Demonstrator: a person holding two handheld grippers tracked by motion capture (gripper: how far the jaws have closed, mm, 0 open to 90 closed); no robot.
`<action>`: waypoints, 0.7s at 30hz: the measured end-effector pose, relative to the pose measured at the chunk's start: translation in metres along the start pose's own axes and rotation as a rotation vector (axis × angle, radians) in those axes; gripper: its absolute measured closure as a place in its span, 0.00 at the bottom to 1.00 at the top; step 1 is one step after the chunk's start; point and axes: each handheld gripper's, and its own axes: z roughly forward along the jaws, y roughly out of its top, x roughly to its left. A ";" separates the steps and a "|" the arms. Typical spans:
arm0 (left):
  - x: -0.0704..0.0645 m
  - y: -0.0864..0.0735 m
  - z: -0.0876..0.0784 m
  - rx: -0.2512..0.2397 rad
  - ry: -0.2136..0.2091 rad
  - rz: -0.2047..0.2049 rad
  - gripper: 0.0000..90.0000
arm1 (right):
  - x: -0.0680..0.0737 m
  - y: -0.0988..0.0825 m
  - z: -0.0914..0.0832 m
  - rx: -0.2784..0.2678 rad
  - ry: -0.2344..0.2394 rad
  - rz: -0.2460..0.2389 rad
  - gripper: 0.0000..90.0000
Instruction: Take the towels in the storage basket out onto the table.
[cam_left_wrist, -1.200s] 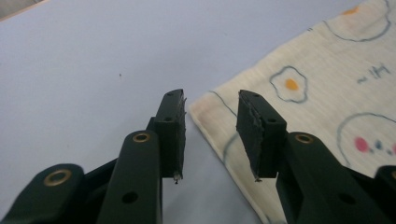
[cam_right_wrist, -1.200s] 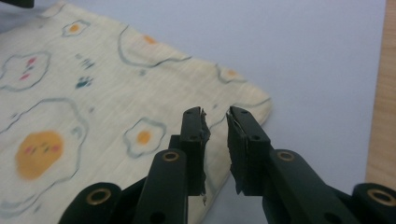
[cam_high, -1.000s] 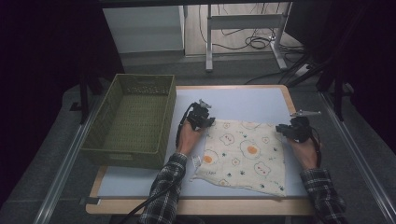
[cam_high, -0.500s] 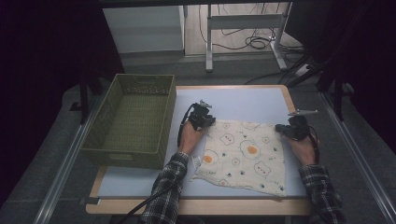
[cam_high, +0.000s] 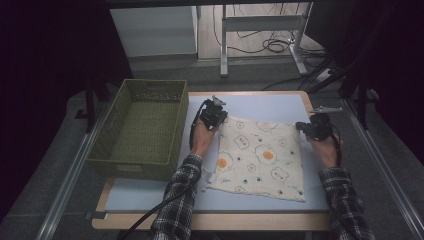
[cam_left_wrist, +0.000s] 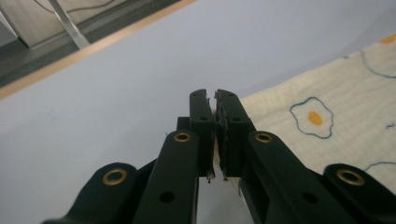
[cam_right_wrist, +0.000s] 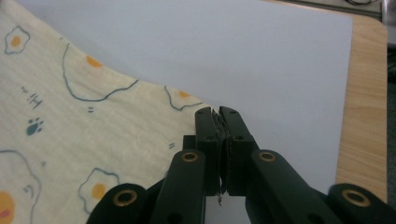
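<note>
A cream cloth (cam_high: 260, 155) printed with fried eggs lies on the blue-grey table top (cam_high: 260, 102). My left gripper (cam_high: 216, 116) is at the cloth's far left corner. In the left gripper view the left gripper (cam_left_wrist: 215, 100) has its jaws pressed together on the edge of the cloth (cam_left_wrist: 327, 102), having just closed there. My right gripper (cam_high: 312, 127) is at the far right corner. In the right gripper view the right gripper (cam_right_wrist: 217, 114) is shut on the corner of the cloth (cam_right_wrist: 93, 121), with fabric pinched between the pads.
A green mesh basket (cam_high: 135, 162) stands on the left side of the table, close to my left forearm. Bare table runs behind the cloth up to the wooden far edge (cam_high: 250, 93). Metal rails flank the table on both sides.
Both grippers have closed on the cloth's far corners and risen slightly. The far edge now runs straighter between them, and the right gripper has shifted a little outward.
</note>
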 end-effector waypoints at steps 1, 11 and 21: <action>-0.002 -0.002 -0.004 -0.008 0.001 0.003 0.96 | 0.002 -0.001 -0.003 -0.007 0.007 -0.004 0.97; -0.029 -0.025 -0.043 -0.068 -0.020 0.019 0.95 | 0.018 -0.023 -0.037 -0.035 0.064 -0.033 0.97; -0.051 -0.059 -0.073 -0.098 -0.099 0.073 0.95 | 0.033 -0.051 -0.069 -0.050 0.110 -0.068 0.96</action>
